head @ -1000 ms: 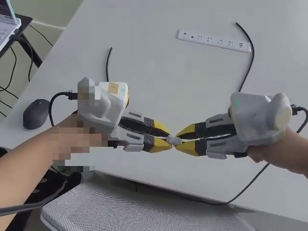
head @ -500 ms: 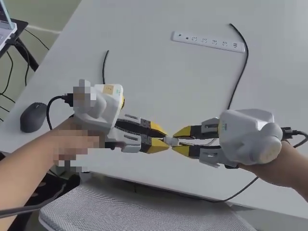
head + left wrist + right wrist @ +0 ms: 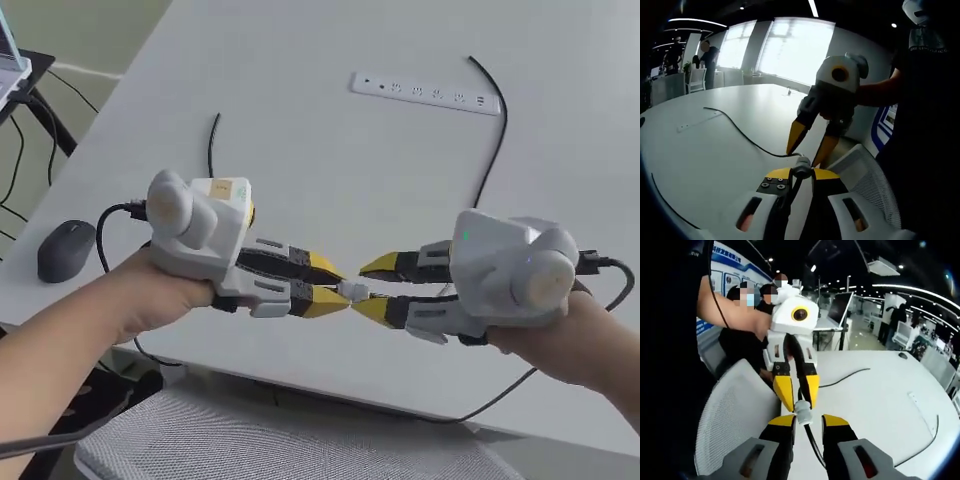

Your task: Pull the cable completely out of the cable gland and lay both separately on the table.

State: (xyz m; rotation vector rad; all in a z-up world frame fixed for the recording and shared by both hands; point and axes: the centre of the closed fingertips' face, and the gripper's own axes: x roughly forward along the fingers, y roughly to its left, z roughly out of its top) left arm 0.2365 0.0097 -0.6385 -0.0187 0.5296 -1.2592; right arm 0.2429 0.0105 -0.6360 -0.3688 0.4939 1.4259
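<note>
A small white cable gland (image 3: 352, 291) hangs above the table's near edge, and my left gripper (image 3: 338, 291) is shut on it. A black cable (image 3: 490, 170) leaves the gland toward the right hand and runs on across the table. My right gripper (image 3: 362, 287) faces the left one tip to tip, jaws open on either side of the cable just past the gland. In the left gripper view the gland (image 3: 801, 166) sits at my left gripper (image 3: 801, 173), with the right gripper (image 3: 804, 148) spread beyond it. In the right gripper view the cable (image 3: 812, 440) passes down through my right gripper (image 3: 808, 421) below the gland (image 3: 803, 413).
A white power strip (image 3: 425, 90) lies at the back of the white table (image 3: 330, 180). A second black cable end (image 3: 213, 140) lies left of centre. A grey mouse (image 3: 65, 250) rests at the left edge. A mesh chair (image 3: 280, 440) stands under the near edge.
The right gripper's jaws, shut by the gland a second ago, have spread apart. The left gripper keeps its hold on the gland. The head camera has shifted slightly.
</note>
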